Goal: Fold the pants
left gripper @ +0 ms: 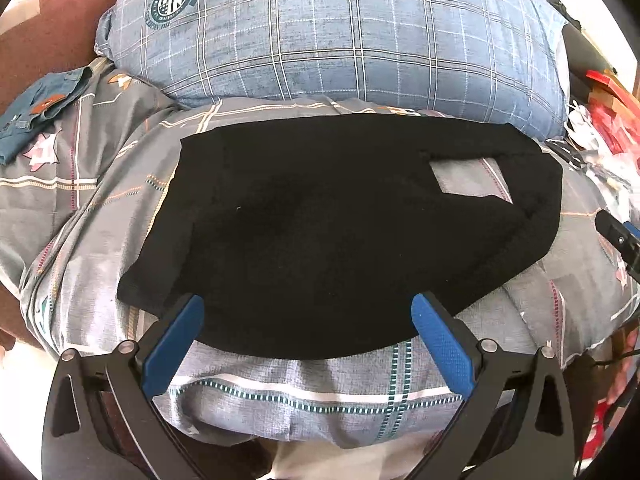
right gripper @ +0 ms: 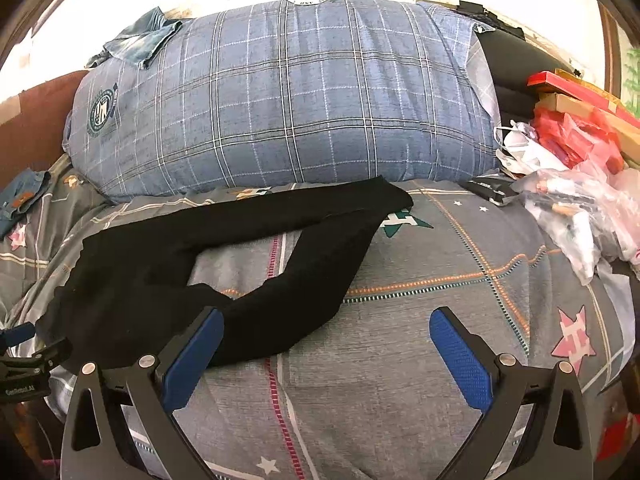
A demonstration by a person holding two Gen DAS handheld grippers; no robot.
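- A folded pair of jeans (left gripper: 36,114) lies far to the left of the black pants (left gripper: 320,220), near the edge of the grey patterned quilt (left gripper: 320,396), and plays no part here.
- The left gripper (left gripper: 307,314) hovers at the near hem of the pants, its blue fingers (left gripper: 176,340) spread wide and holding nothing; whether they touch the cloth I cannot tell.
- The pants lie flat on the quilt, just in front of the blue plaid pillow (left gripper: 340,40). The two legs run rightward and meet at their ends, leaving a patch of quilt showing between them.
- The right gripper (right gripper: 326,338) is also wide apart and empty, with its left finger over the near leg.
- My judgement: the fold is at an early step, with nothing gripped. The next move calls for each gripper to pinch an edge and bring one leg squarely over the other.
- Plastic bags (right gripper: 576,200) sit right of the pants, well apart.
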